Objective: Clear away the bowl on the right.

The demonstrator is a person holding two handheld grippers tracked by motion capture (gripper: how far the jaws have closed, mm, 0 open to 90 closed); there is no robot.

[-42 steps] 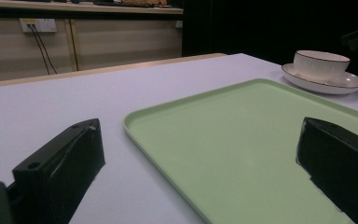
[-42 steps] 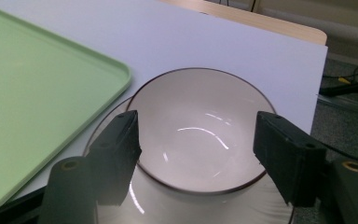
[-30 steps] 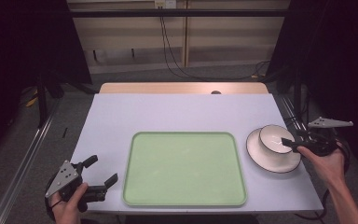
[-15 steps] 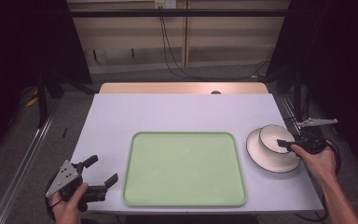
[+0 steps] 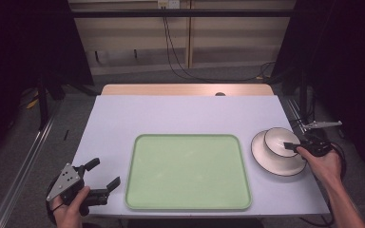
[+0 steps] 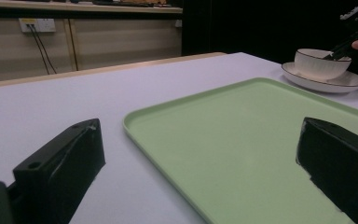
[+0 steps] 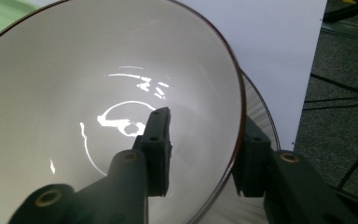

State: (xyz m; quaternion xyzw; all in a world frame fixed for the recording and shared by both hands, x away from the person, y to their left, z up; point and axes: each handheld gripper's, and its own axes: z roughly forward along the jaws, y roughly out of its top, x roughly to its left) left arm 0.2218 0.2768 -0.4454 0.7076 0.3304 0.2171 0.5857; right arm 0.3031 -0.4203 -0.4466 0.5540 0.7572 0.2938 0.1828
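While the right claw [image 7: 200, 154] straddles the wall of the bowl [image 5: 280, 141], which sits on its saucer [image 5: 278, 161] right of the tray [image 5: 187, 171], a shallow bite could let it slip; the left claw [image 5: 102, 175] hangs spread.

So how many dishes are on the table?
2: a bowl sitting on a plate near the table's right edge, beside the green tray. The right gripper straddles the bowl's rim.

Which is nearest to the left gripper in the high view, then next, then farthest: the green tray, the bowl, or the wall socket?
1. Green tray, just right of the left gripper.
2. Bowl, on its saucer at the table's right edge.
3. Wall socket, top, beyond the table.
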